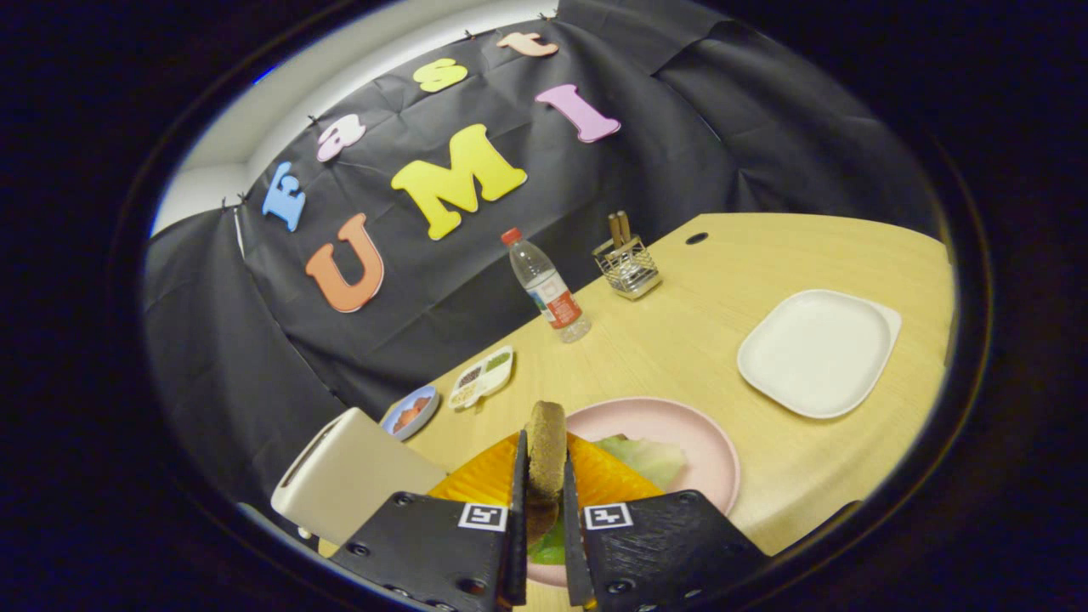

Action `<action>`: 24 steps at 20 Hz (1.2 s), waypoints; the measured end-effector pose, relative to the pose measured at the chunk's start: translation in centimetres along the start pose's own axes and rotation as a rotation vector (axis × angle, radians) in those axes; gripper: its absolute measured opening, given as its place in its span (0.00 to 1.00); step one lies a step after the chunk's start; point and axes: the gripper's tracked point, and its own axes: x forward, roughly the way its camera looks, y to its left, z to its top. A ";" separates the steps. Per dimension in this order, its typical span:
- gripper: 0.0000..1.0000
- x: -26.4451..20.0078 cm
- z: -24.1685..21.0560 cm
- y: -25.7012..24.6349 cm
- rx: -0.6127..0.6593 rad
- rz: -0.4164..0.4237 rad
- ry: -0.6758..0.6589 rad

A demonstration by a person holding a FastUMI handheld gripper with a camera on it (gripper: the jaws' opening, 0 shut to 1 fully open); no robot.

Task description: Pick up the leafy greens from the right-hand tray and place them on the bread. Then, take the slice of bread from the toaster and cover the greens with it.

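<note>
A: What is the gripper (544,501) doing?

B: Its two fingers are pressed on the flat sides of a slice of bread (546,463), which stands on edge between them and rises above the fingertips.

A: And what lies under it?

B: A pink plate (710,450). On it sits an orange sheet (612,480), maybe a cheese slice or a wrapper; it is hard to tell. The leafy greens (650,459) lie on that plate too, at about two o'clock from the held bread, and a bit of green shows low between the fingers.

A: Where is the toaster?

B: The toaster (353,476) stands at nine o'clock from the fingers, just beside the plate.

A: Anything else on the table (807,476)?

B: At one o'clock, apart from the pink plate, a white square plate (818,350). At eleven o'clock, a small blue dish (411,411) and a white divided dish (483,376). Around twelve o'clock, farther off, a water bottle (548,287) and a wire holder (627,263) with sticks in it.
</note>
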 end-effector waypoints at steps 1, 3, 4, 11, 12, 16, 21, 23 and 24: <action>0.18 0.0 -0.2 -0.4 -0.010 -0.006 0.014; 0.27 -0.1 -0.3 -1.3 -0.026 -0.013 0.021; 0.34 0.0 -0.2 -1.8 -0.037 -0.023 0.020; 0.65 -1.9 3.1 -5.0 -0.105 -0.074 -0.051; 0.70 -2.6 4.3 -5.0 -0.141 -0.072 -0.082; 0.93 -7.0 10.6 -5.7 -0.350 -0.128 -0.261; 0.95 -13.5 15.8 -4.7 -0.487 -0.143 -0.396; 0.95 -15.8 17.1 -4.4 -0.526 -0.139 -0.433; 0.95 -16.9 17.6 -4.6 -0.548 -0.143 -0.449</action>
